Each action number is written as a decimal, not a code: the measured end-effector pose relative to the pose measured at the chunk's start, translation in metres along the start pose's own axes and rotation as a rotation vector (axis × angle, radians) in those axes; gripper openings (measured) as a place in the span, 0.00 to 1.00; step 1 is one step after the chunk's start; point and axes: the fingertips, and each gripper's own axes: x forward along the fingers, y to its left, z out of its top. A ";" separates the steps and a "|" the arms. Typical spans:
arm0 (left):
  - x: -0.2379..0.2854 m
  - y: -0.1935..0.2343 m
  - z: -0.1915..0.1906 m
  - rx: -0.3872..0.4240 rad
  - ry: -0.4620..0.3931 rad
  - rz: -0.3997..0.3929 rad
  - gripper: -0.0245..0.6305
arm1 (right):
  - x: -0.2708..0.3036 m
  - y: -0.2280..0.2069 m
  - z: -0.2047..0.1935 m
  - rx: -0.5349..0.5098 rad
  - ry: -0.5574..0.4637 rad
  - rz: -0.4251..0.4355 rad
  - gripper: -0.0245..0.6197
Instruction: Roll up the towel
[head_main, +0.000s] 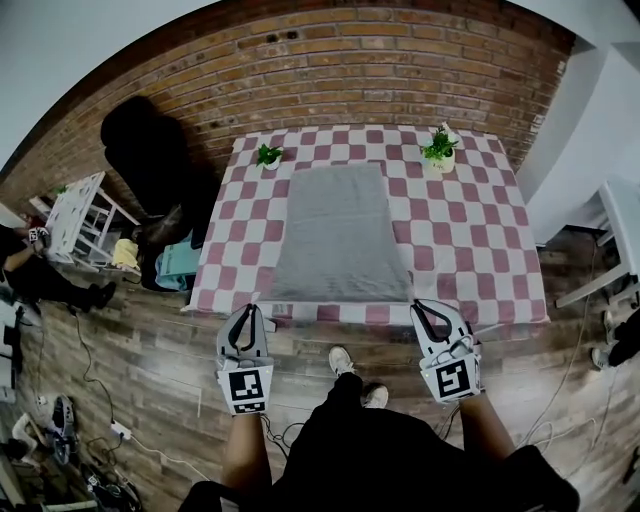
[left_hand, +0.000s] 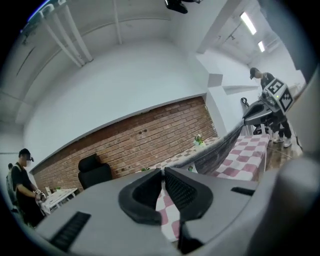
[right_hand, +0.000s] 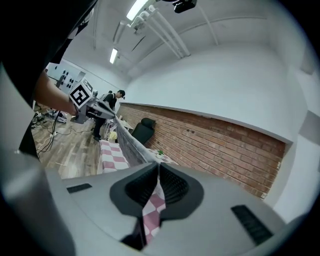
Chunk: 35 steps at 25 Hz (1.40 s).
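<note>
- Grip comes first: your left gripper (head_main: 249, 314) and right gripper (head_main: 426, 306) are each clenched on a near corner of the towel (head_main: 338, 235), with the jaws pressed together on the thin fabric.
- Both gripper views show the towel's near edge lifted into a taut line running from one set of jaws to the other.
- The towel lies flat down the middle of the table (head_main: 470, 255). Its near end is at the table's near edge, and its far end stops just short of the small plant (head_main: 267, 155) and the bigger plant (head_main: 439, 148).
- Its long axis points straight away from you toward the brick wall (head_main: 340, 70). The short edge you hold lies crosswise between your hands.
- To start the roll well, I would turn both wrists together and carry the held edge over toward the far end at the same rate. That way the roll sits square to the long sides.
- If one hand leads, the roll will likely come out as a cone.
- The checked cloth (left_hand: 167, 212) shows right under your jaws, so make sure you pinch only the towel.
</note>
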 end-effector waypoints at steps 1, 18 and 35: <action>-0.003 -0.004 -0.001 -0.011 0.001 -0.007 0.07 | -0.004 0.001 -0.003 0.008 0.006 -0.005 0.06; 0.095 0.008 -0.022 0.032 0.047 -0.051 0.07 | 0.086 -0.046 -0.037 -0.013 0.069 -0.074 0.06; 0.276 0.043 -0.035 0.037 0.087 -0.124 0.07 | 0.228 -0.120 -0.082 0.018 0.175 -0.120 0.06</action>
